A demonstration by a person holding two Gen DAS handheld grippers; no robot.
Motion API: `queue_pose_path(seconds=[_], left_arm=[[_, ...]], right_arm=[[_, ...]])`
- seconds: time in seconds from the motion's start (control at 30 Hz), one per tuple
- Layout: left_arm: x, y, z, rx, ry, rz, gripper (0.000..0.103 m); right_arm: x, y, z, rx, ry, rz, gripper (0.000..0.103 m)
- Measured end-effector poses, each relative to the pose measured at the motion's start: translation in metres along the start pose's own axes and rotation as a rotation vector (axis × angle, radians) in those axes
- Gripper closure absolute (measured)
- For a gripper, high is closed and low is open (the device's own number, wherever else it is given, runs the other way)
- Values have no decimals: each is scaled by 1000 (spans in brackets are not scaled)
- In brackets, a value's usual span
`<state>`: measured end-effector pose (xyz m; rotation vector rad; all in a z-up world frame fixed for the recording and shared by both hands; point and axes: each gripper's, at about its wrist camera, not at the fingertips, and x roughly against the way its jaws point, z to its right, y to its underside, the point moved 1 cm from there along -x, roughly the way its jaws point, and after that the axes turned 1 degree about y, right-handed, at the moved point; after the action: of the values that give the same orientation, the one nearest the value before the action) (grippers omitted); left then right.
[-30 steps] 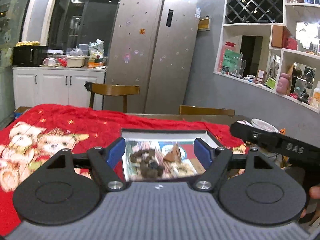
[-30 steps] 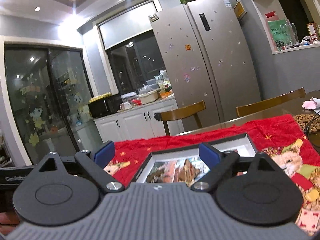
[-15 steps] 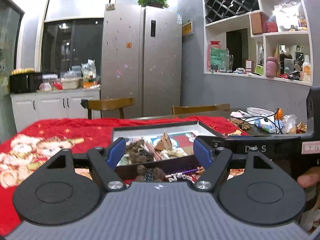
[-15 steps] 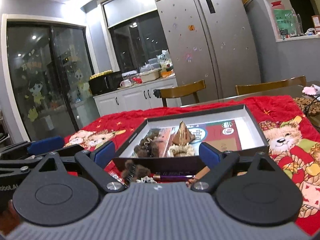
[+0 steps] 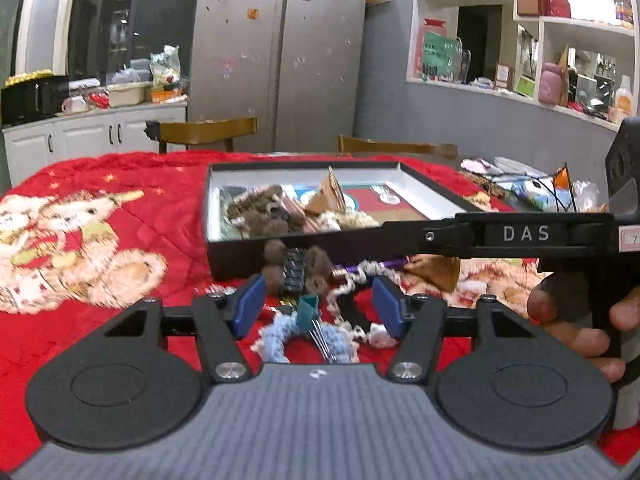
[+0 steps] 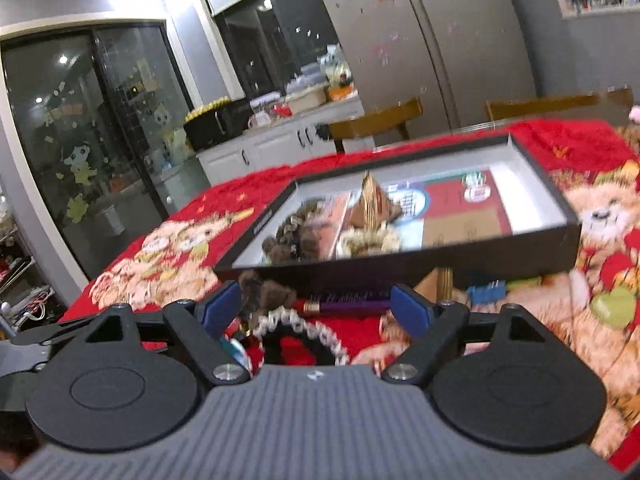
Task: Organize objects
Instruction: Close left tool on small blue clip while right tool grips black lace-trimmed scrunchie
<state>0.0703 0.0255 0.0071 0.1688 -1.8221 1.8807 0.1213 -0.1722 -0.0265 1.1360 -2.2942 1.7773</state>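
A shallow black box (image 5: 236,256) with a white inside holds brown pom-poms and a brown paper cone. In front of it on the red blanket lies a heap of small things: a brown pom-pom hair clip (image 5: 298,268), a teal binder clip (image 5: 308,312), a pale blue knitted piece (image 5: 280,338), a black lace-edged scrunchie (image 6: 298,330) and a purple stick (image 6: 352,304). My left gripper (image 5: 319,307) hangs low over the teal clip, jaws closing, pads clear of it. My right gripper (image 6: 316,312) straddles the scrunchie, jaws closing, touching nothing.
A red bear-print blanket (image 5: 100,216) covers the table. The right gripper's finger (image 5: 520,234) crosses the left wrist view, with a hand (image 5: 576,320) behind it. Cables and clutter (image 5: 532,188) lie at the far right. Two wooden chairs (image 5: 208,130) stand behind the table.
Both grippers have sunk toward the heap in front of the box, which now sits between their fingers. Both pairs of jaws have narrowed.
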Motion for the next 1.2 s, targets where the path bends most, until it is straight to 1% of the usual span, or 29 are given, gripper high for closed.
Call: queue_pose_path(seconds=[0.07,0.2,0.3,0.33,0.47,0.53,0.6,0.63,0.67,0.7,0.73,0.8,0.9,0.93,1.2], left_arm=[[-8,4,-1,6,7,-29,41],[-23,6,-6,33,10,-86,50],[-29,7,-9,42,-2,-93,54],[-31,8,-9,43,-6,-99,58],[-32,9,-8,35,-17,-101,66],[-32,9,-10,43,-26,-99,71],[-31,8,-12,54,-36,-98,75],[-31,9,-13,59,-38,-96,76],[-30,9,-13,63,-44,-94,78],[-30,9,-13,65,-52,-93,80],[-30,10,-14,66,-57,-92,80],[-29,10,-14,70,-61,-90,80],[-28,10,-15,77,-71,-83,87],[-28,10,-16,81,-75,-81,89],[-23,11,-15,79,-83,-56,90]], right_arm=[[-3,3,1,-14,-20,-37,23],[-10,9,-4,-3,-34,-74,24],[-17,14,-6,5,-23,-99,25],[-18,15,-6,1,-22,-104,25],[-20,16,-5,-9,-13,-98,31],[-21,15,-5,-13,-2,-94,35],[-22,14,-3,-22,2,-98,42],[-22,14,-1,-33,-6,-99,43],[-22,14,1,-48,-10,-99,47],[-22,14,2,-57,-11,-102,55],[-23,14,4,-63,-8,-109,59],[-24,13,4,-62,-6,-117,74],[-24,14,1,-45,-12,-123,84],[-23,14,0,-37,-13,-118,85],[-17,13,-2,-19,-36,-91,86]])
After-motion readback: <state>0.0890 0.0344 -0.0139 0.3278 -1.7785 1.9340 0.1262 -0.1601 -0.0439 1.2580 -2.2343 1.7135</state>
